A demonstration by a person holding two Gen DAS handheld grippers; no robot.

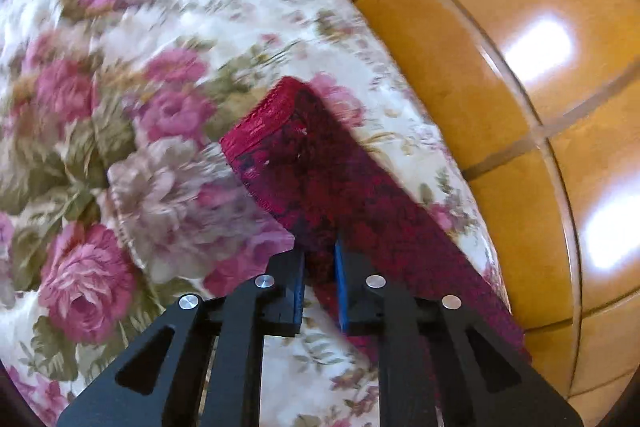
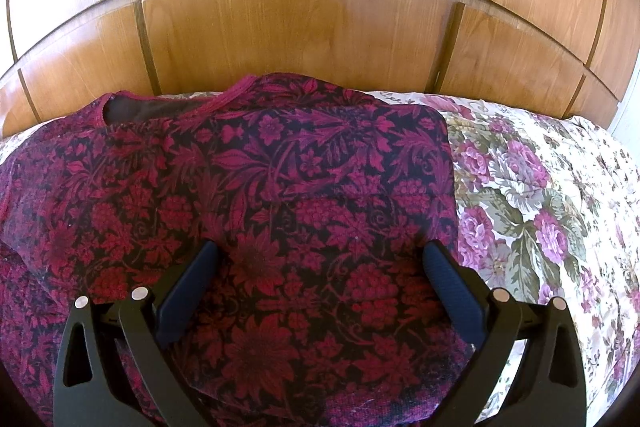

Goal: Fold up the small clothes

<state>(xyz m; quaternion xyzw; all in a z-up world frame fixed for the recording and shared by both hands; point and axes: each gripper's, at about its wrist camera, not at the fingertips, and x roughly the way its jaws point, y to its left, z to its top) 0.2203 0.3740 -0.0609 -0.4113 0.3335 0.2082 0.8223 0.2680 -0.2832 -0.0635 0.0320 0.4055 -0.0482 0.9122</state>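
A dark red floral knit top (image 2: 280,187) lies spread on the flowered bedspread (image 2: 540,195), its neckline (image 2: 160,105) toward the headboard. Its right side ends in a straight folded edge. In the left wrist view one sleeve (image 1: 312,163) stretches out over the bedspread (image 1: 140,107), with the ribbed cuff (image 1: 264,119) at its far end. My left gripper (image 1: 320,259) is shut on the sleeve, and red fabric shows pinched between the blue pads (image 1: 341,291). My right gripper (image 2: 320,247) hovers open over the middle of the top, with nothing between its fingers.
A polished wooden headboard (image 2: 300,19) with grooved panels runs along the far edge of the bed and shows at the right in the left wrist view (image 1: 500,47). Flowered bedspread lies bare to the right of the top.
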